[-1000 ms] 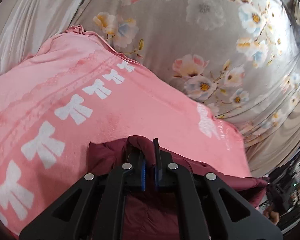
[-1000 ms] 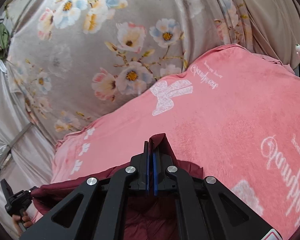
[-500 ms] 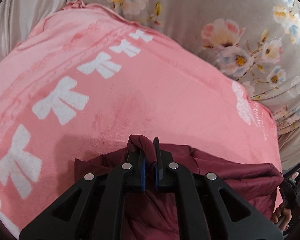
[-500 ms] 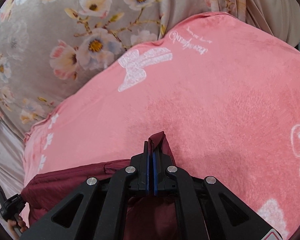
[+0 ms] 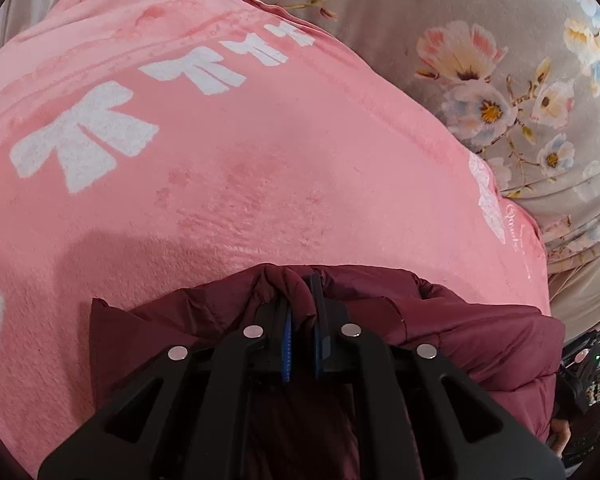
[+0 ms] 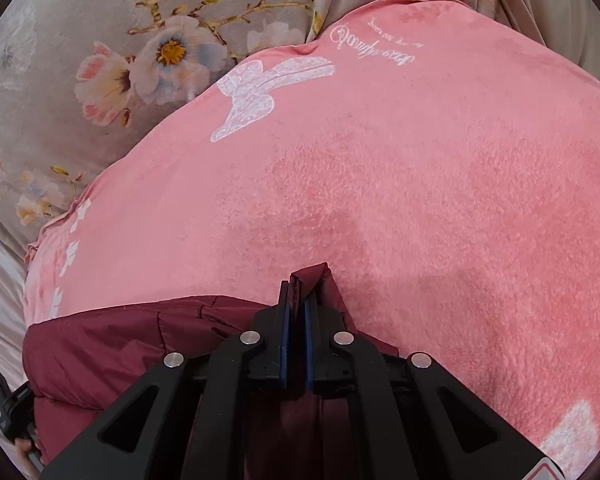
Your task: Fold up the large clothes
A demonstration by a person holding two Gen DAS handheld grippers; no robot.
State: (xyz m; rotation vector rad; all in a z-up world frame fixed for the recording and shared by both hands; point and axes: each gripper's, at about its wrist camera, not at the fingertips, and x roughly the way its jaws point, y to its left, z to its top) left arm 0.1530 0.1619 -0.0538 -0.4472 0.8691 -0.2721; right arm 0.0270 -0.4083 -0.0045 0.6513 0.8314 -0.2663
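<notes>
Both my grippers have dropped closer to the pink fleece blanket (image 5: 228, 184). Left gripper (image 5: 301, 312) and right gripper (image 6: 296, 304) each pinch the maroon padded jacket's (image 5: 460, 320) edge, fabric bunched between nearly closed fingers, jacket lying on the blanket.

Even soft daylight; faint shadows on blanket (image 5: 260, 152); strong fisheye edges, sharp focus.
</notes>
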